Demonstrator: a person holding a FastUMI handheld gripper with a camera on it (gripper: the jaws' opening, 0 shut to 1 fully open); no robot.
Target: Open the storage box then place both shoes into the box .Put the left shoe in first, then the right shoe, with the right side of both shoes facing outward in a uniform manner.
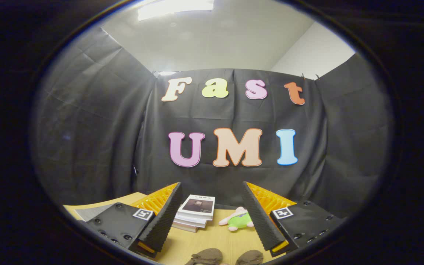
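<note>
My fingers (pixel 212 217) are spread wide apart with nothing between them, held level above the table (pixel 212 241) and looking out across it. Just below and between the tips I can see the tops of the two brown shoes (pixel 225 256) side by side, close under me, though too little of them is in sight to tell left from right. Beyond the fingers a stack of books (pixel 195 212) sits just past my left tip, and a small green and pink plush toy (pixel 239 219) lies near my right tip; behind both hangs the booth's black cloth.

I cannot see the storage box from here, so I judge the task has hardly begun and opening the box comes first. To do it well I should tip my view down or turn until I find the box and its lid, then come in with the fingers wide as they are, catch the lid edge squarely, and lift it clear of the shoes before reaching for the left one.
</note>
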